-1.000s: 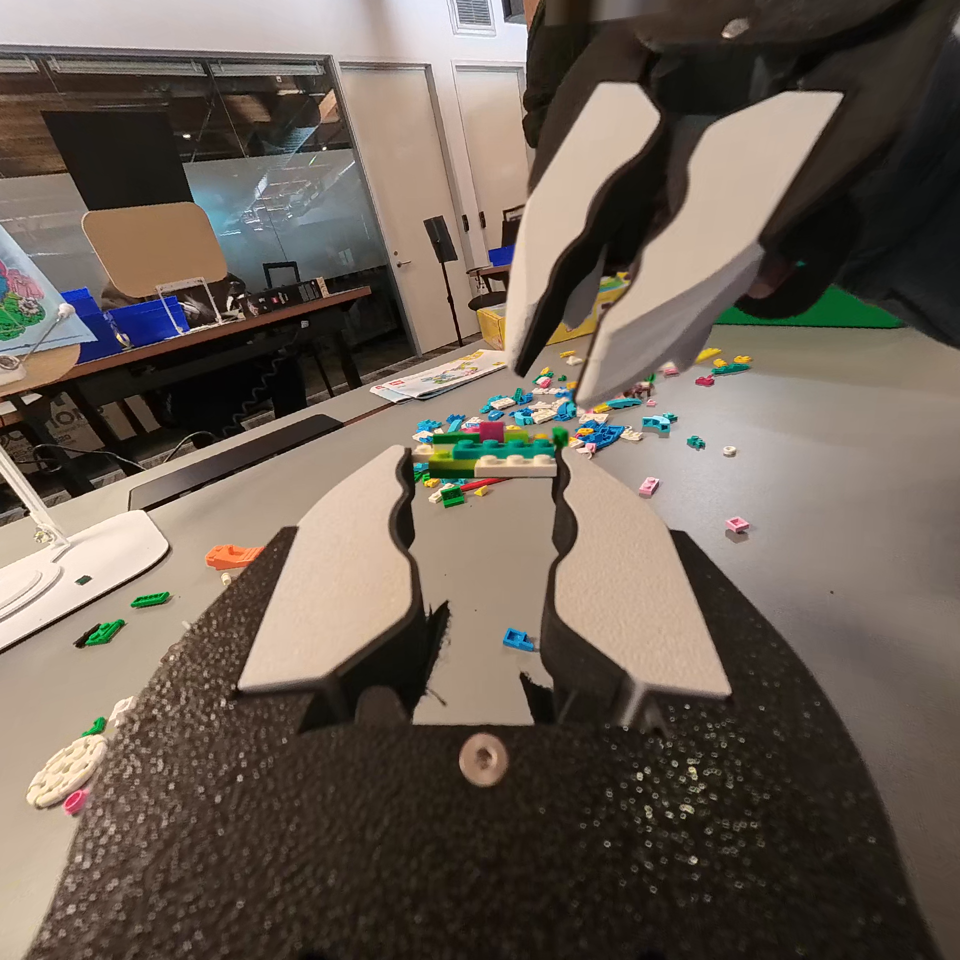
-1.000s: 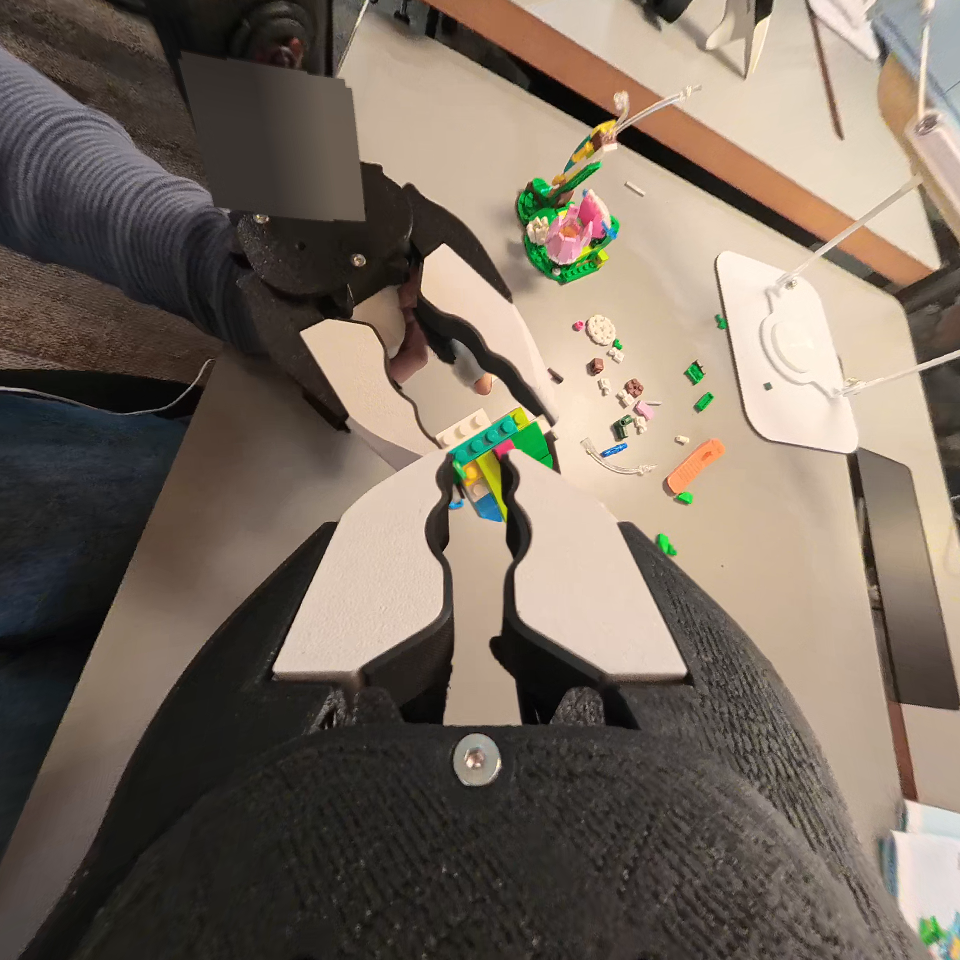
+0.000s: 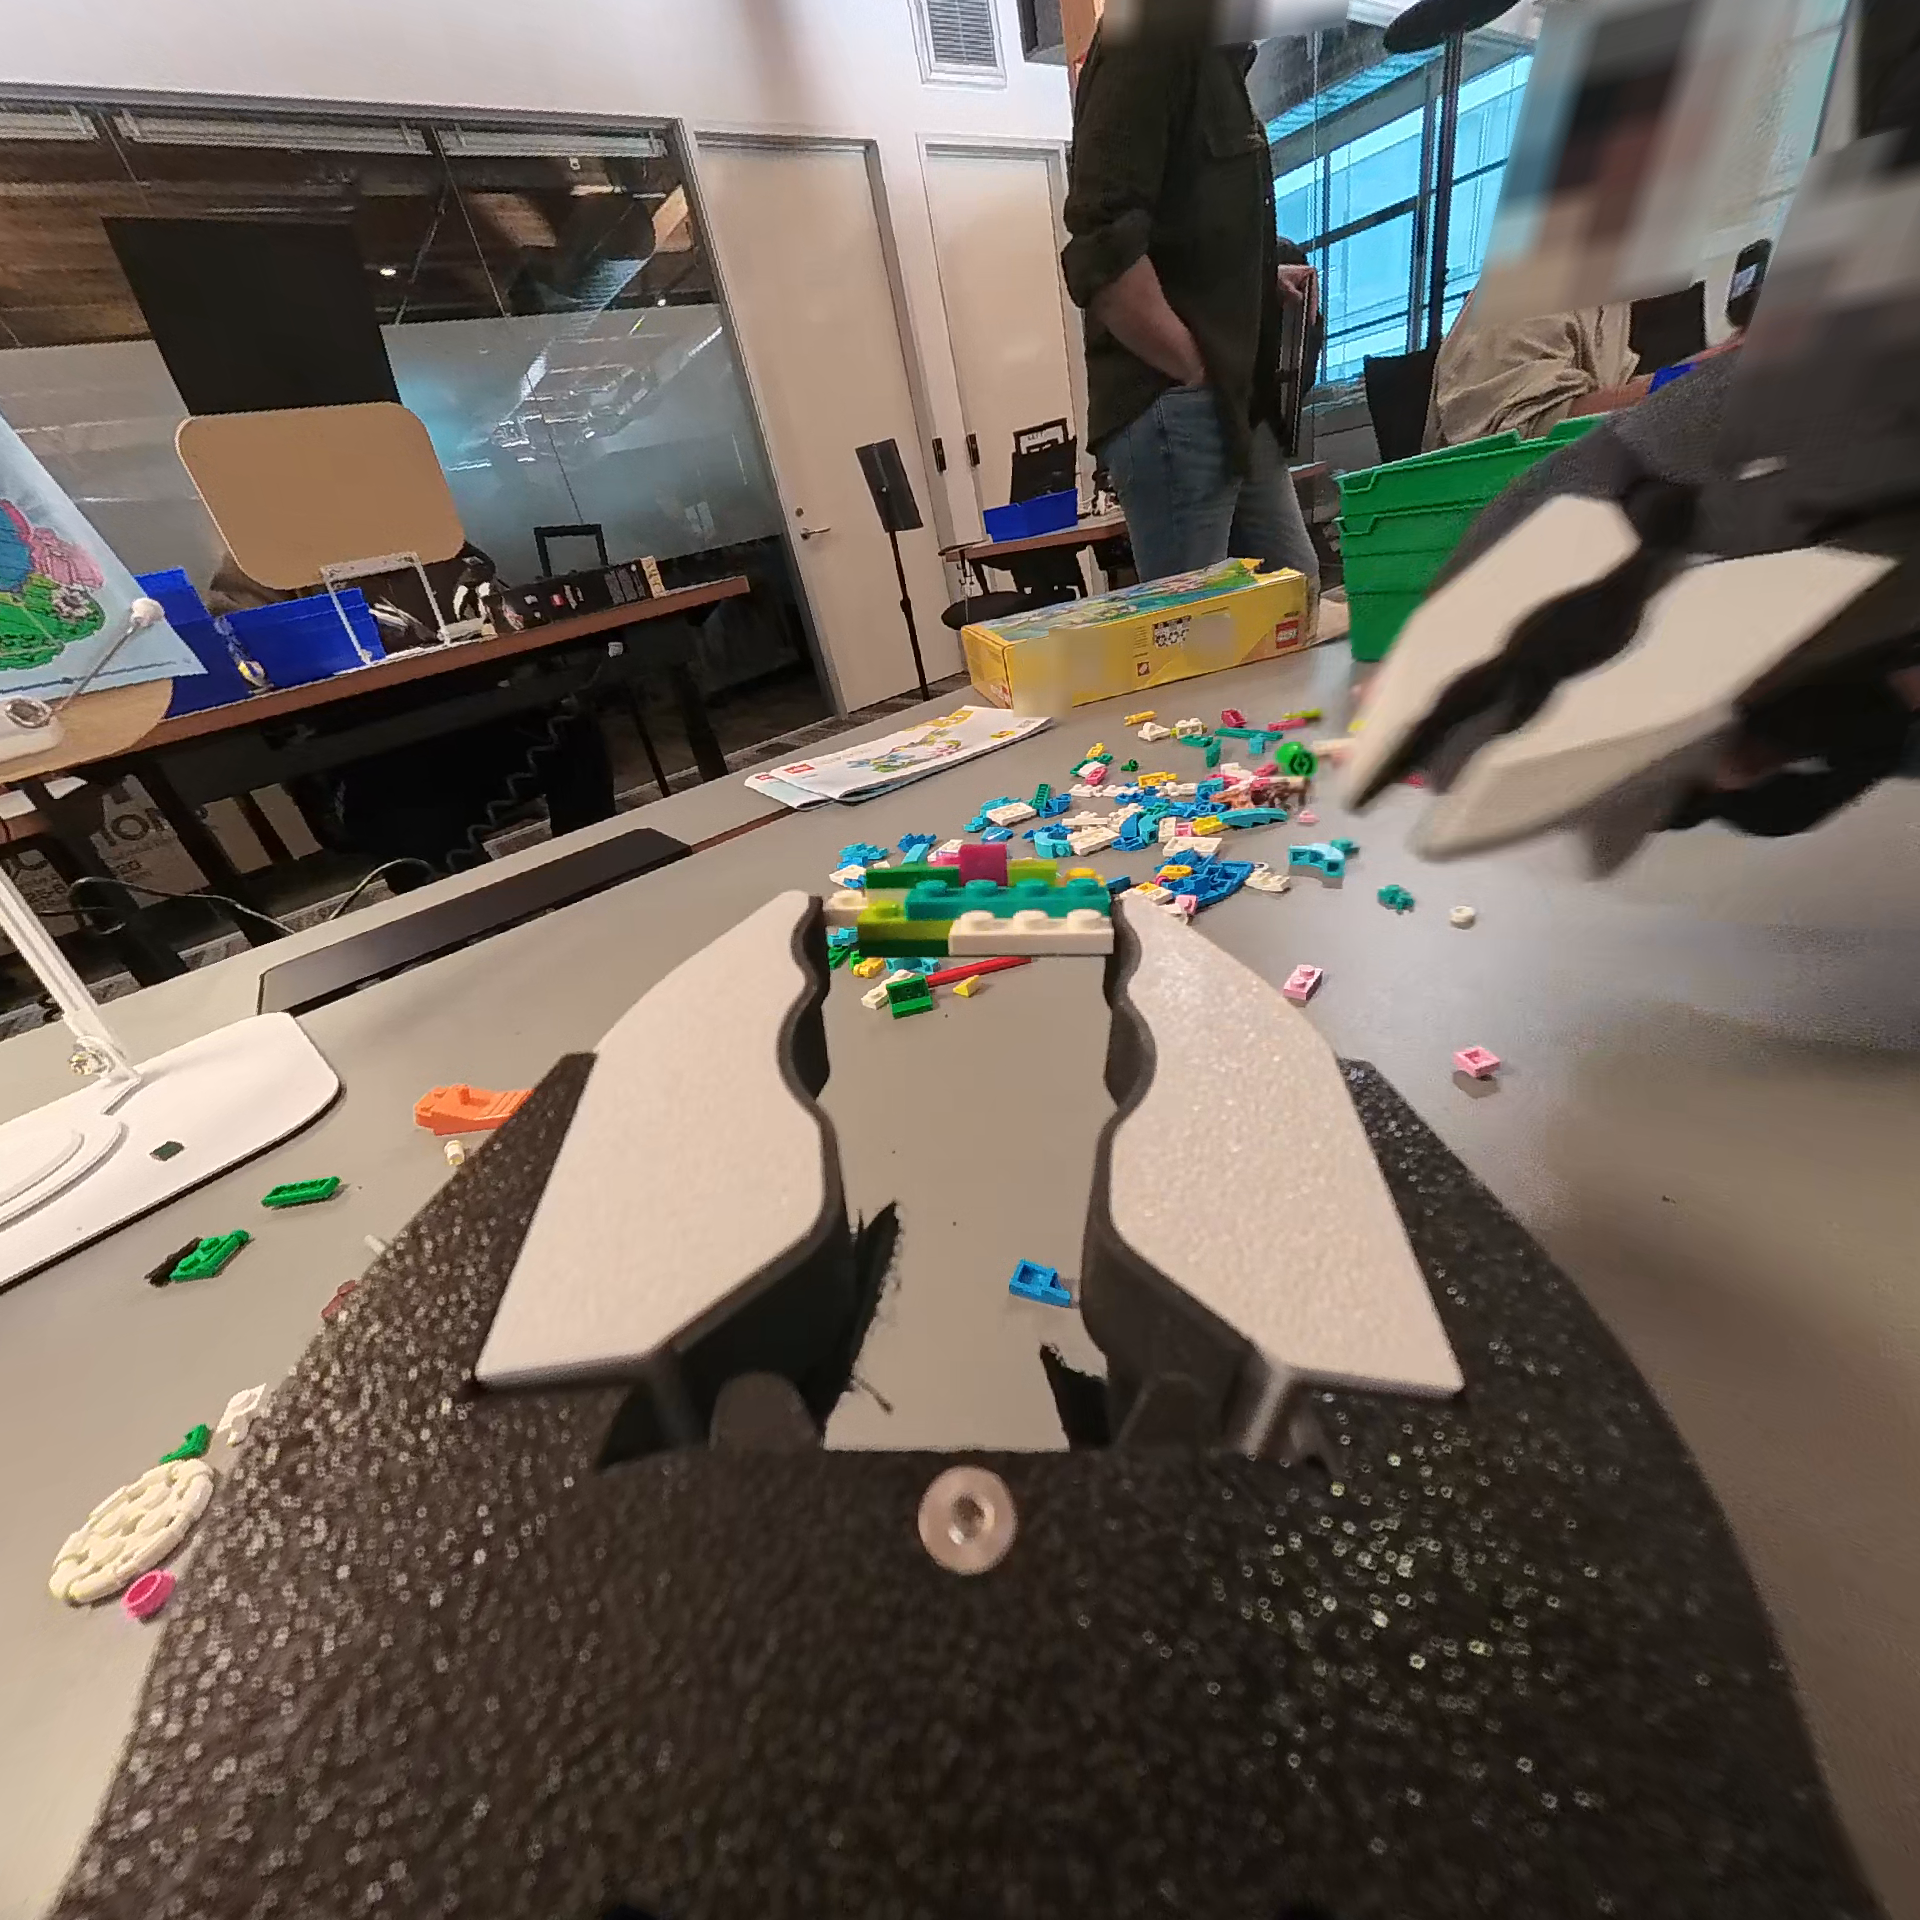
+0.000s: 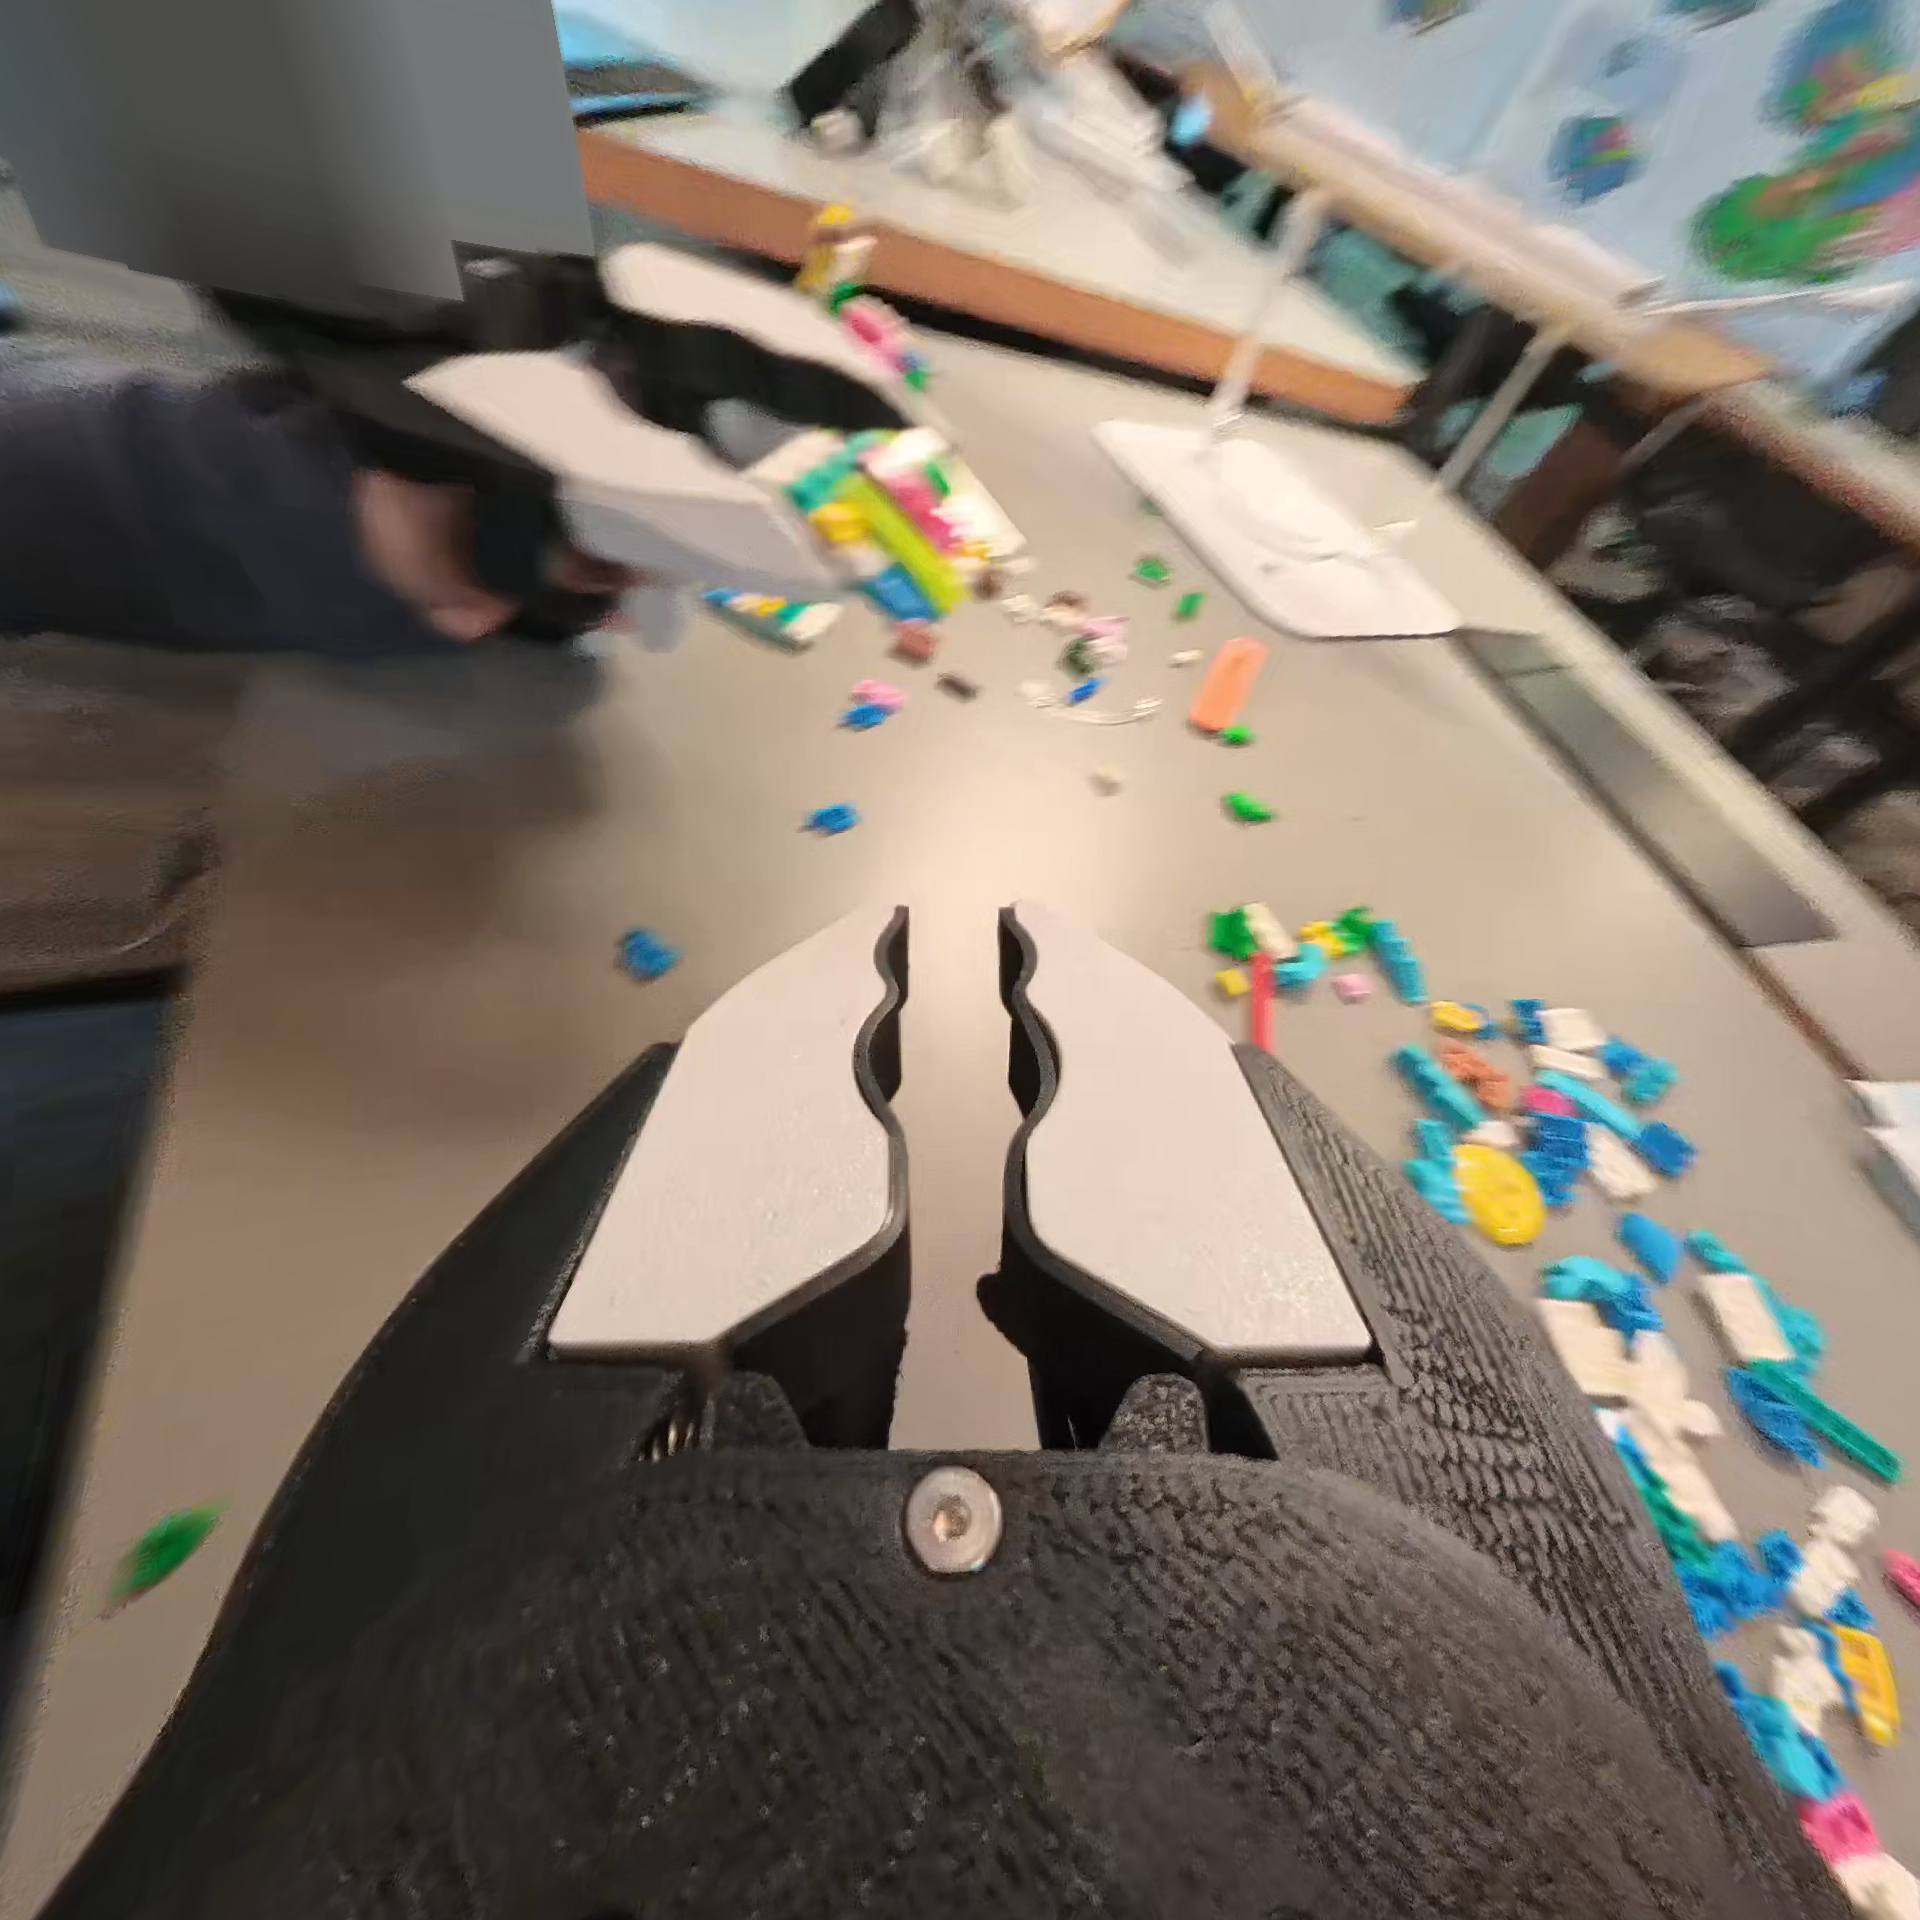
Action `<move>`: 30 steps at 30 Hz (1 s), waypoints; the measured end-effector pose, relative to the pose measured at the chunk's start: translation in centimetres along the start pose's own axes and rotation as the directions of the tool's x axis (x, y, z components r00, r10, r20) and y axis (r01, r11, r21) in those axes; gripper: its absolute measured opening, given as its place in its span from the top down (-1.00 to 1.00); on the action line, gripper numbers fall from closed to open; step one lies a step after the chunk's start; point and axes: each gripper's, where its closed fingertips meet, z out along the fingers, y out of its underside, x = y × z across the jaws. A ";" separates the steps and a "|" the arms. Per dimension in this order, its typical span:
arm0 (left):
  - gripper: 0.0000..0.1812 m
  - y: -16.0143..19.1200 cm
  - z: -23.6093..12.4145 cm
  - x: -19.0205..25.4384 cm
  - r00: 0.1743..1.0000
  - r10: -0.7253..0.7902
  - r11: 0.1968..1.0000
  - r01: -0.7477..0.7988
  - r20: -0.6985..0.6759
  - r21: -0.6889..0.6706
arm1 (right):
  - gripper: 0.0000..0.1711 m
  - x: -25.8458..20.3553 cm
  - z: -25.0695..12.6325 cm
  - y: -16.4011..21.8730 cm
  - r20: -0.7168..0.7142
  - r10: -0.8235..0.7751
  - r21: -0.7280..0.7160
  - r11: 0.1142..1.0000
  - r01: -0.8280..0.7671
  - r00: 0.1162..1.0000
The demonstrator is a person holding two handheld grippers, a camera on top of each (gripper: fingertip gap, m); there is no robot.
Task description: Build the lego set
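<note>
Multicoloured partial build (image 3: 982, 906) clamped between fingertips of left gripper (image 3: 971, 920), held above grey table (image 3: 1558, 1091), long axis crosswise to fingers. Right gripper (image 4: 951, 914) empty, fingers slightly apart, aimed at bare table; loose-brick pile (image 4: 1558, 1143) lying near right of it, nearer this gripper than left one. Right wrist view alone showing build's stacked end (image 4: 894, 520); left wrist view alone showing yellow box (image 3: 1132, 634) and instruction booklet (image 3: 894, 758) far behind.
</note>
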 end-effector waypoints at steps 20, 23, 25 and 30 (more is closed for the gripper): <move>0.44 0.0 0.0 0.2 1.000 0.008 1.000 -0.008 -0.007 -0.001 | 0.85 -12.2 -6.0 7.9 0.344 0.166 -0.398 0.917 -0.017 0.924; 0.44 0.0 0.0 0.2 1.000 0.009 1.000 -0.009 -0.008 -0.003 | 0.91 -12.2 -5.8 7.9 0.345 0.163 -0.387 0.922 -0.018 0.924; 0.44 0.1 0.1 0.2 1.000 0.007 1.000 -0.007 -0.009 -0.004 | 0.94 -12.0 -5.6 7.9 0.335 0.167 -0.386 0.922 -0.026 0.927; 0.44 0.0 0.0 0.2 1.000 0.005 1.000 -0.005 -0.009 -0.003 | 0.98 -10.8 -5.1 7.8 0.301 0.136 -0.383 0.924 -0.011 0.944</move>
